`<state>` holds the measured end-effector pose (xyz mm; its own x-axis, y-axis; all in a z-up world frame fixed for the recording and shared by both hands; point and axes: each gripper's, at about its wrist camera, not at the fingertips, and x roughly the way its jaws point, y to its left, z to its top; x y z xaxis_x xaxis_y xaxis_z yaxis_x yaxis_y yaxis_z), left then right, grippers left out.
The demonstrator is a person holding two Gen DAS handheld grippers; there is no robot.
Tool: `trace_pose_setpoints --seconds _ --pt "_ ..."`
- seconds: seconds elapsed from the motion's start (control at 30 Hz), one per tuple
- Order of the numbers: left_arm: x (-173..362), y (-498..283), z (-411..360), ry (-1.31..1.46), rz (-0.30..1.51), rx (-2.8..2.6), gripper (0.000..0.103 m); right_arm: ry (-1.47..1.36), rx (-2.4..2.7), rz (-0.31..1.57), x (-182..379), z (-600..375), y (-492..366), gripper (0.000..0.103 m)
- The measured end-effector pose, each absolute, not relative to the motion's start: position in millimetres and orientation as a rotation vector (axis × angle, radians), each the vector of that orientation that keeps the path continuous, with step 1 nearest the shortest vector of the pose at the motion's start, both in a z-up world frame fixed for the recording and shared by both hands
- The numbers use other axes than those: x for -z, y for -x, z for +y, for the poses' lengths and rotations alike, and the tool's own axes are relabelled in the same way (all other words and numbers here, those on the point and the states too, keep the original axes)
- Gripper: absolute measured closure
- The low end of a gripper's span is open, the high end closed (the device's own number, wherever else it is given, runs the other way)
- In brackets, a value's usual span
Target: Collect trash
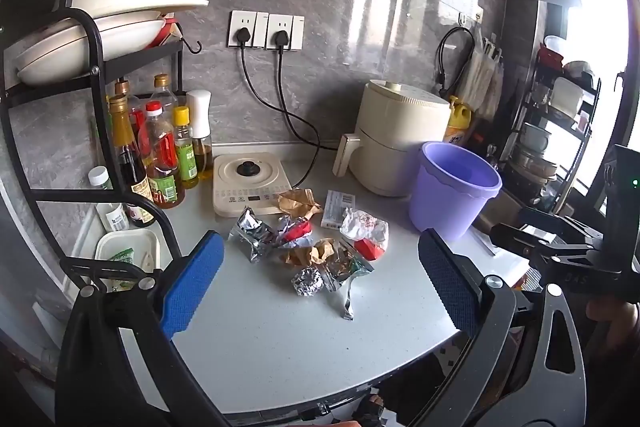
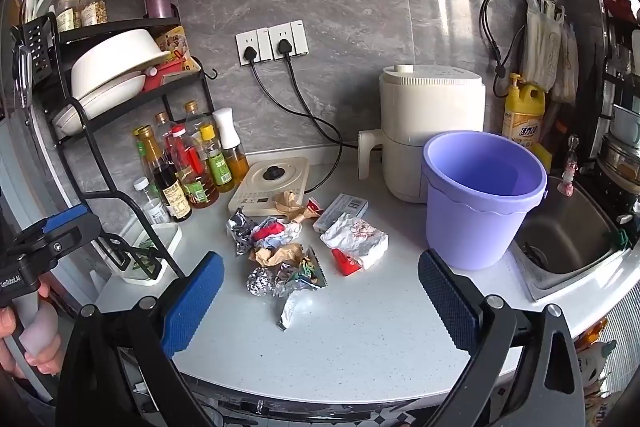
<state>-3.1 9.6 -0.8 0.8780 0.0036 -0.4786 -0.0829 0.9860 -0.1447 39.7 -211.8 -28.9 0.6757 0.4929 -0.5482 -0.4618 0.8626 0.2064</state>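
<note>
- Both grippers over near counter edge, fingers spread wide, nothing between: left gripper (image 1: 320, 291), right gripper (image 2: 320, 301).
- Trash heap mid-counter (image 2: 380, 327), at 12 o'clock of both grippers, well apart from pads.
- In heap: foil ball (image 1: 307, 281) nearest, torn foil wrapper (image 1: 347, 277) touching it at 3 o'clock, silver foil pouch (image 1: 251, 235) at 10 o'clock, brown crumpled paper (image 1: 310, 253) centre, second brown paper (image 1: 298, 203) far side against induction cooker (image 1: 250, 183).
- White crumpled wrapper (image 2: 354, 237) with red carton piece (image 2: 346, 261) at 2 o'clock; flat small box (image 2: 340, 213) behind it.
- Handling, judged: all light, soft, crushable; foil slippery, springs back; paper stiff enough to pinch on a raised crease. Foil ball easiest, squeeze across the middle. Flat box hardest, lies flush, take by a long edge.
- Risk, judged: neighbours overlapping, likely dragged along.
- Purple bucket (image 2: 484, 203) upright at 2 o'clock of heap, just beside white wrapper, looks empty inside.
- Steel sink (image 2: 568, 239) at 3 o'clock of bucket, dark bits near drain.
- White tray (image 2: 170, 241) at 9 o'clock holding a green packet.
- Air fryer (image 2: 430, 131) behind bucket.
</note>
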Motion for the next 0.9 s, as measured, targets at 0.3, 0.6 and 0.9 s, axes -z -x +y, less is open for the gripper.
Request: trace_pose_setpoints --seconds 0.3,0.6,0.9 --pt "-3.6 6.2 10.5 0.153 0.494 -0.048 0.006 -0.045 -0.551 0.63 25.2 -201.1 -30.6 0.008" --pt "-1.4 11.2 7.0 0.149 0.476 -0.044 0.006 -0.05 -0.559 0.625 19.8 -198.8 -26.7 0.008" --pt "0.7 14.4 3.5 0.155 0.467 -0.036 0.006 -0.049 -0.557 0.627 20.9 -202.6 -25.2 0.008"
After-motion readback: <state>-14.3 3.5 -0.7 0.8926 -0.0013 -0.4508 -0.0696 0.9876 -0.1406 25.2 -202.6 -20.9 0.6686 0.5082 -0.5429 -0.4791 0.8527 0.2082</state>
